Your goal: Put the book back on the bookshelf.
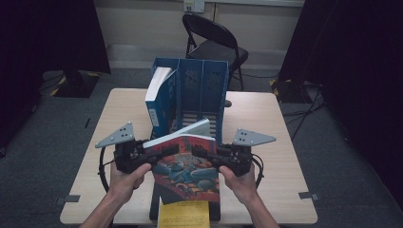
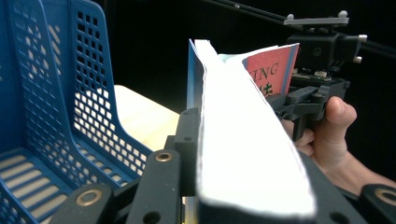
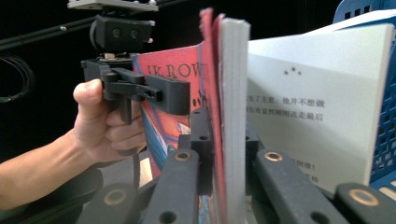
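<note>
Above the table's near edge, the left gripper (image 1: pixel 151 154) and right gripper (image 1: pixel 203 153) are clamping a red paperback (image 1: pixel 187 168); level, even lifting should guide it into the blue file rack (image 1: pixel 202 85).

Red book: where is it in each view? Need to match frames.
High view: red book at bottom centre, between both claws.
Left gripper view: centre, page edge on, red cover at upper right.
Right gripper view: centre, edge on, cover facing left.
Shared landmark: blue rack, beyond the book.
</note>
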A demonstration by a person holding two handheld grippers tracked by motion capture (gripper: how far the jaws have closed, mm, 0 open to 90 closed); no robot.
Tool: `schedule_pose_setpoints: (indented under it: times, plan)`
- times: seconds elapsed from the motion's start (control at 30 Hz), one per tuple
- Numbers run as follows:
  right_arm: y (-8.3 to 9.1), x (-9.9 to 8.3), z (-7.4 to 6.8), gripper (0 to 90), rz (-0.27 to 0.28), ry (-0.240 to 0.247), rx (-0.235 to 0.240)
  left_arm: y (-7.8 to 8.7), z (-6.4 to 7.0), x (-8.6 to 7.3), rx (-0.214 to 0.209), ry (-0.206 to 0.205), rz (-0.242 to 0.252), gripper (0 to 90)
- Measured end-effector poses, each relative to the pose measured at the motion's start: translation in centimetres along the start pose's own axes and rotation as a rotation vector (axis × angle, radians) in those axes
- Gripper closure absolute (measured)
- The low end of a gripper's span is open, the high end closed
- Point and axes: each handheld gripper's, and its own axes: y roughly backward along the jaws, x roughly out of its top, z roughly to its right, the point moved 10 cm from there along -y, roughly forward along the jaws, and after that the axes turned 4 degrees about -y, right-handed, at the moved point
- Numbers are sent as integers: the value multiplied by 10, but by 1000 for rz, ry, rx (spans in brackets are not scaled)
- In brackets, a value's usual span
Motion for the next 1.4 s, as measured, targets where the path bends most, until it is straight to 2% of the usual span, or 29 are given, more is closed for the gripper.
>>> schedule_pose_setpoints:
  times: [0.03,0.1,0.17,0.3,0.4,0.5,0.67,0.73,0.8,0.83,0.87,0.93,1.07,1.17,1.23,1.27,1.33,1.4]
  plan:
    - [2,-1,1,788,2,-6,-2,0,1,0,-2,-7,5,716]
    - [4,-2,4,712,6,-5,-38,1,1,-1,-5,0,6,718]
    - [6,-4,7,681,3,-4,-58,2,2,-2,-12,8,15,717]
    - [15,-10,15,559,1,0,-114,2,8,-3,-19,-8,13,716]
    - [23,-10,23,515,13,-2,-162,3,10,-4,-14,-13,13,715]
    - [29,-10,29,475,14,-6,-185,4,13,-4,-17,-19,17,714]
    - [25,-20,36,432,-3,-25,-145,2,21,-6,0,-57,1,707]
    - [21,-24,35,411,-28,-35,-126,2,20,-7,1,-45,-3,701]
    - [21,-25,33,418,-43,-23,-143,1,19,-9,3,-47,-18,701]
    - [21,-25,33,421,-47,-23,-145,-1,18,-10,-4,-36,-23,700]
    - [21,-25,34,425,-47,-27,-144,-4,17,-11,-2,-7,-45,694]
    - [20,-25,35,436,-41,-32,-136,-10,17,-16,13,-32,-85,691]
    - [22,-25,34,446,-50,-34,-132,-12,18,-18,5,-35,-83,684]
    - [23,-25,33,461,-51,-31,-126,-13,17,-21,32,-82,-78,697]
    - [23,-26,34,459,-51,-28,-132,-15,18,-22,31,-64,-64,670]
    - [23,-26,34,461,-50,-31,-128,-14,19,-22,28,-58,-72,658]
    - [23,-26,34,461,-48,-33,-121,-15,19,-26,48,-77,-101,618]
    - [23,-26,33,463,-50,-31,-122,-15,19,-26,54,-88,-96,593]
